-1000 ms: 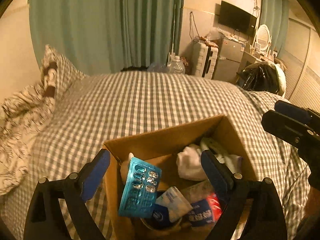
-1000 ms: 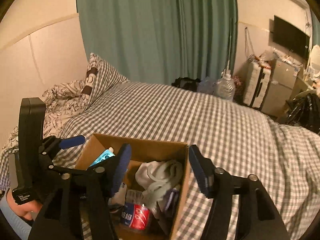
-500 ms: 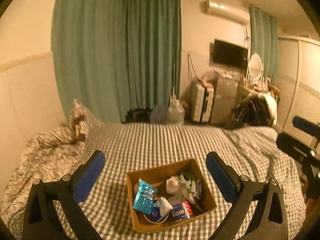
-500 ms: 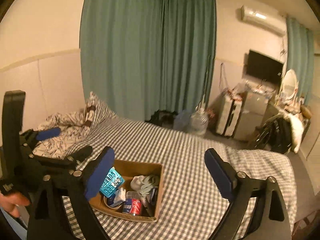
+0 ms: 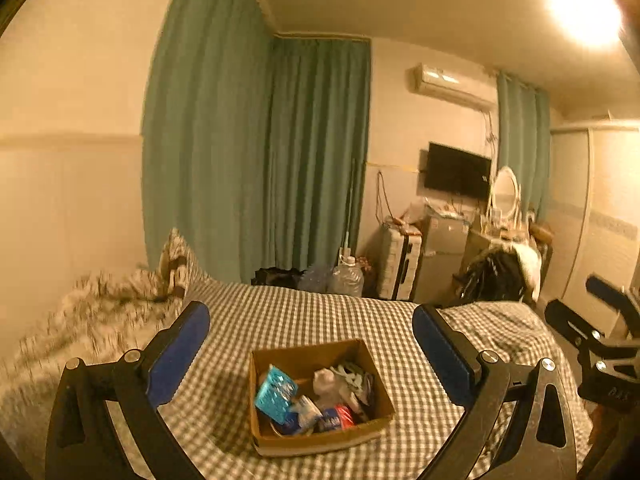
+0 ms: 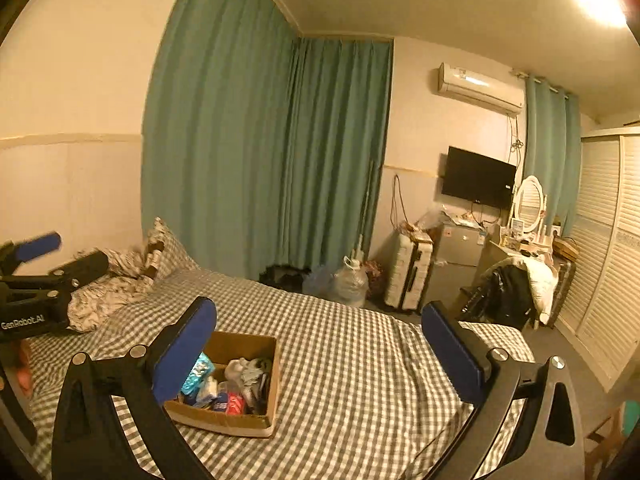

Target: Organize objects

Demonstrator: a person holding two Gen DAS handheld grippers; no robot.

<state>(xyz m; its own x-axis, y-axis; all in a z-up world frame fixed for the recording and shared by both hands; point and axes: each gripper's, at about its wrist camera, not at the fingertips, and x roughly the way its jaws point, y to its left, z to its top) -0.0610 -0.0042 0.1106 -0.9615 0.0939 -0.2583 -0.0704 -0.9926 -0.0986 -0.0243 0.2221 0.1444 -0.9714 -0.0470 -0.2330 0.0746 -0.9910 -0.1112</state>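
A brown cardboard box (image 5: pixel 372 434) (image 6: pixel 269 364) sits on the checked bed (image 5: pixel 304 320). It holds a teal blister pack (image 5: pixel 276 394), white cloth (image 5: pixel 325 380), a red and blue can (image 5: pixel 335 418) and other small items. My left gripper (image 5: pixel 311 356) is open and empty, well above and behind the box. My right gripper (image 6: pixel 318 354) is open and empty, high above the bed, with the box below its left finger. Each gripper shows at the edge of the other's view.
A patterned duvet and pillow (image 6: pixel 120 280) lie at the bed's left. Green curtains (image 6: pixel 272 160), water jugs (image 6: pixel 352 280), a suitcase (image 6: pixel 408 276), a wall TV (image 6: pixel 478 178) and a cluttered dresser (image 6: pixel 516 248) stand beyond the bed. A louvred wardrobe (image 6: pixel 608 248) is at right.
Both grippers have pulled up and back from the box, so it looks much smaller and the ceiling light shows. Both stay open and empty.
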